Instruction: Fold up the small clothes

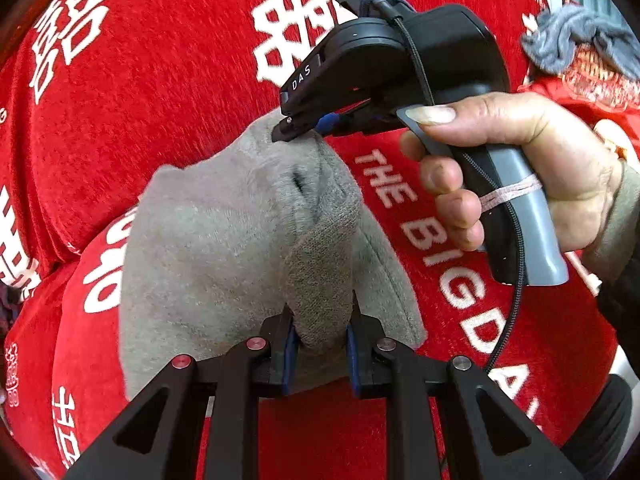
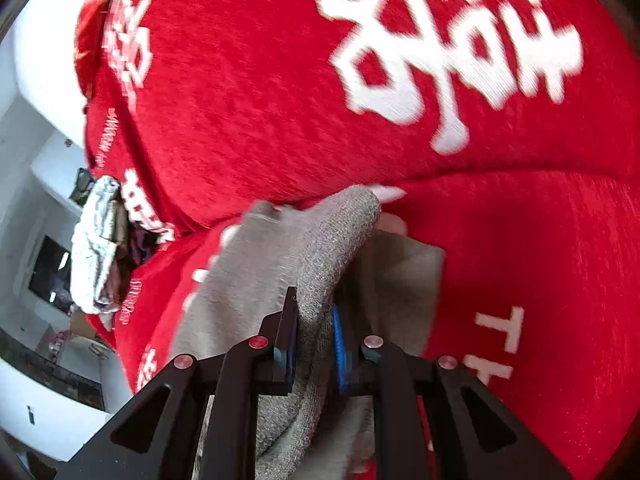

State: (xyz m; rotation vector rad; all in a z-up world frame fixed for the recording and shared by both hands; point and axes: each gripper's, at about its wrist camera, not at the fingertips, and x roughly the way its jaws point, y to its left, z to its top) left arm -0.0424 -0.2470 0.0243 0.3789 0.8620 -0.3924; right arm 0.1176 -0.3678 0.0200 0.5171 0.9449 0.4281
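A small grey knit garment [image 1: 224, 240] lies on a red blanket with white lettering [image 1: 160, 100]. My left gripper [image 1: 320, 316] is shut on a ribbed edge of the grey garment at its near end. My right gripper [image 1: 292, 130], held by a hand, pinches the garment's far end. In the right wrist view my right gripper [image 2: 314, 320] is shut on a fold of the grey garment [image 2: 332, 240], over the red blanket [image 2: 260, 100].
A crumpled blue-grey cloth [image 1: 576, 36] lies on the blanket at the far right. A white and grey cloth bundle [image 2: 98, 248] sits at the blanket's left edge, with white furniture [image 2: 36, 148] beyond it.
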